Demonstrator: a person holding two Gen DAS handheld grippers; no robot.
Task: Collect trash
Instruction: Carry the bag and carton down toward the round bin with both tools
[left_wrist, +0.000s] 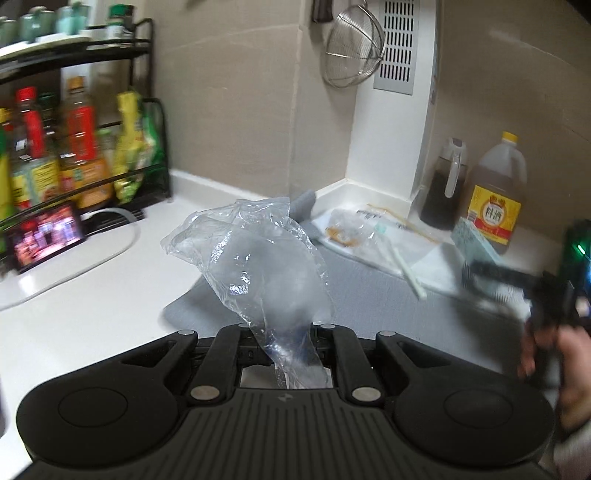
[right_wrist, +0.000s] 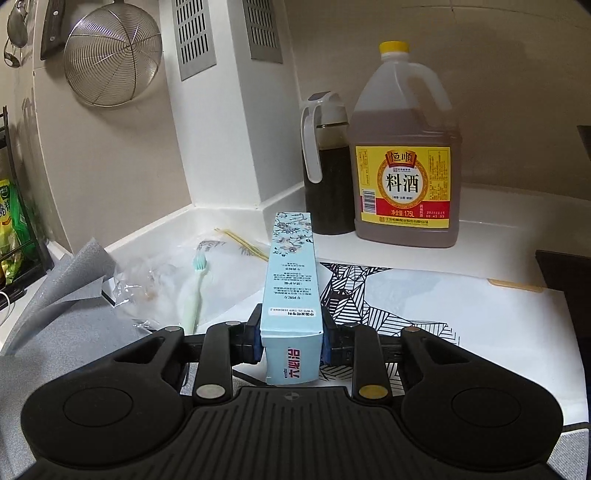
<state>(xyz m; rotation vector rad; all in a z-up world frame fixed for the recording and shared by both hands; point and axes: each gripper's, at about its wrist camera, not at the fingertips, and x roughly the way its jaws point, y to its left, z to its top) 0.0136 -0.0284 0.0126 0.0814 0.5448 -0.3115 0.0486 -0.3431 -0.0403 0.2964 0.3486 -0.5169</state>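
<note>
My left gripper (left_wrist: 284, 343) is shut on a crumpled clear plastic bag (left_wrist: 258, 258), which stands up from the jaws above the grey mat (left_wrist: 369, 295). My right gripper (right_wrist: 291, 332) is shut on a light-blue carton (right_wrist: 291, 266) that points away along the fingers. The left wrist view shows that gripper (left_wrist: 469, 273) blurred at the right edge, with the carton (left_wrist: 476, 236) in it and a hand (left_wrist: 569, 354) behind. On the counter lie a green toothbrush (right_wrist: 195, 284), a clear wrapper (right_wrist: 144, 280) and thin wooden skewers (right_wrist: 243, 242).
A cooking wine jug (right_wrist: 406, 166) and a dark sauce dispenser (right_wrist: 325, 166) stand in the corner. A patterned paper sheet (right_wrist: 443, 295) lies under the carton. A bottle rack (left_wrist: 74, 147) and a phone (left_wrist: 48, 232) are at the left; a wire strainer (left_wrist: 354, 55) hangs on the wall.
</note>
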